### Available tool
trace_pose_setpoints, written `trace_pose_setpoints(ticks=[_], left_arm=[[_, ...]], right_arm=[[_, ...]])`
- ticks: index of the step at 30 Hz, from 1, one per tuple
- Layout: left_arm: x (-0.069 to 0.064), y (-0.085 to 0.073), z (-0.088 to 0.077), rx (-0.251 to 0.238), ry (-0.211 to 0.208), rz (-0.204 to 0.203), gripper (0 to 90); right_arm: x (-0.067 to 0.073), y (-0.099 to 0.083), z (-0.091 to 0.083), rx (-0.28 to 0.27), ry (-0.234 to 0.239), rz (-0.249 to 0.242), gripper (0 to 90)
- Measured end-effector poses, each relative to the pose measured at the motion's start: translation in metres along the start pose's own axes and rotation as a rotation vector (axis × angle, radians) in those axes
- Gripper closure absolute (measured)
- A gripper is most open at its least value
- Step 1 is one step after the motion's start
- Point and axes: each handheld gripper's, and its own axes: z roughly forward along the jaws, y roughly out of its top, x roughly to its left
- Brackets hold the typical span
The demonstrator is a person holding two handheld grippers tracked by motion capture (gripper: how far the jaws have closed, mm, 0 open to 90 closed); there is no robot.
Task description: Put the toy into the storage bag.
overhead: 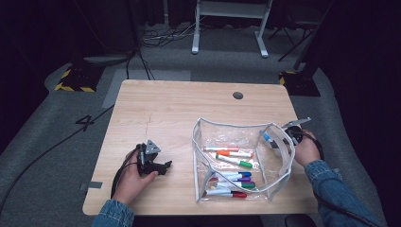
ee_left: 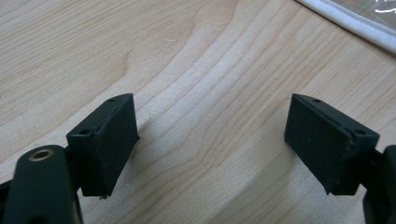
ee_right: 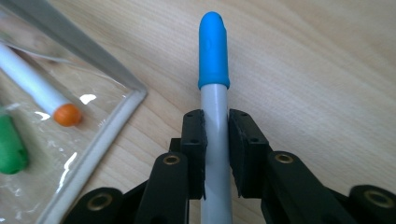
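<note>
One blue-capped marker point(ee_right: 214, 93) sits between the two black jaws of the right gripper point(ee_right: 215, 140), and the jaws are squeezed tight on its grey body. No earlier look is at hand, so only the squeeze itself can be told. From the high view, the right gripper point(overhead: 285, 137) is at the right edge of one clear pouch point(overhead: 279, 177), and the marker point(overhead: 267, 137) pokes in over that edge. The pouch lies open on the wooden surface point(overhead: 165, 109). Inside it lie about nine more markers: an orange one point(overhead: 234, 153), a green one point(overhead: 235, 161), a red one point(overhead: 227, 194) and others with blue, purple and green caps, packed too close to count for sure. The left gripper point(overhead: 163, 166) rests on the surface, well apart from the pouch on its left side. Its two jaws are spread wide apart with only bare wood between them. One small dark hole point(overhead: 238, 95) sits near the far edge of the surface.
</note>
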Motion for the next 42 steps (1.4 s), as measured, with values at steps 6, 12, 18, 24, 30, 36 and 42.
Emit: trace_pose_setpoints(ticks=[6,12,18,24,30,36,42], left_arm=[[0.000,0.000,0.000,-0.001,0.000,-0.001,17.7],[0.001,0.001,0.000,0.002,0.002,0.011,17.3],[0.002,0.002,0.002,0.000,0.000,0.009,16.8],[0.002,0.003,0.002,0.003,0.002,0.008,16.7],[0.002,0.003,0.003,0.002,-0.002,0.007,16.7],[0.002,0.003,0.003,0.001,0.000,0.006,16.7],[0.002,0.003,0.003,0.002,0.002,0.007,16.6]], right_arm=[[0.003,0.014,-0.035,-0.035,0.003,-0.005,77.1],[0.011,0.028,-0.070,-0.062,0.012,-0.020,77.1],[0.020,0.039,-0.097,-0.084,0.026,-0.036,77.1],[0.029,0.054,-0.127,-0.135,0.036,-0.061,77.1],[0.048,0.068,-0.154,-0.170,0.054,-0.115,77.1],[0.075,0.078,-0.164,-0.191,0.109,-0.168,77.1],[0.102,0.090,-0.164,-0.191,0.157,-0.229,77.0]])
